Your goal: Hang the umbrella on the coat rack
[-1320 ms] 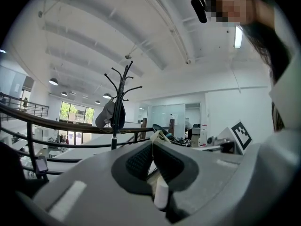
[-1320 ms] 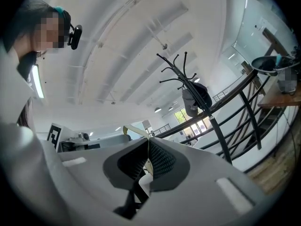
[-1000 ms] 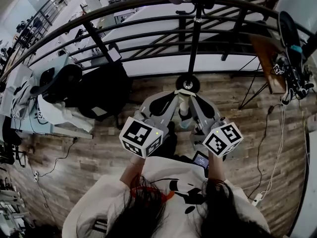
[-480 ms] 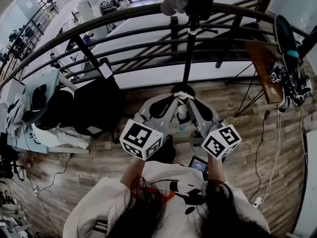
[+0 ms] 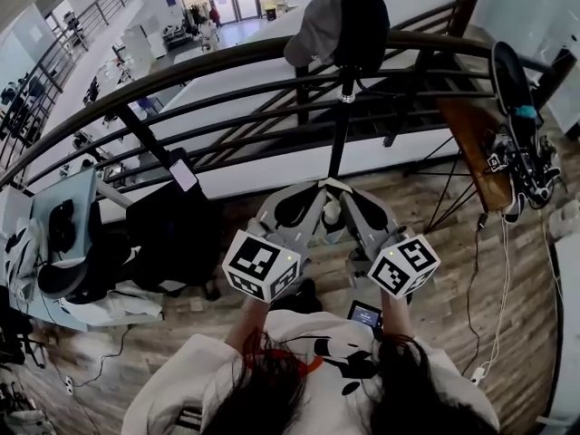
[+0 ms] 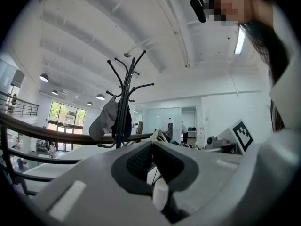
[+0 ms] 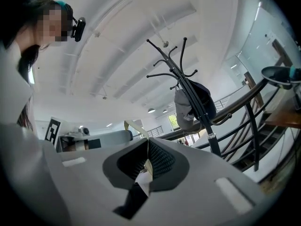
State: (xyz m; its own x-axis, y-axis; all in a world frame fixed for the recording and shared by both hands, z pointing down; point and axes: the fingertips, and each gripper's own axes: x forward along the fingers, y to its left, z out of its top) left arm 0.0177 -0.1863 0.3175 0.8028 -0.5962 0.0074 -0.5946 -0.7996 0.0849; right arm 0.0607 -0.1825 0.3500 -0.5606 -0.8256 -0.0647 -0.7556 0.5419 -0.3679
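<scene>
Before the railing stands the rack; left gripper and right gripper fingers pinch the limp strap of the umbrella, seemingly light.

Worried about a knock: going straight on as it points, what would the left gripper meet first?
Probably the right gripper: its tongs and those of the left gripper angle inward, tips nearly meeting on the umbrella strap both clamp. The coat rack stands left of that line, though depth is unclear.
</scene>
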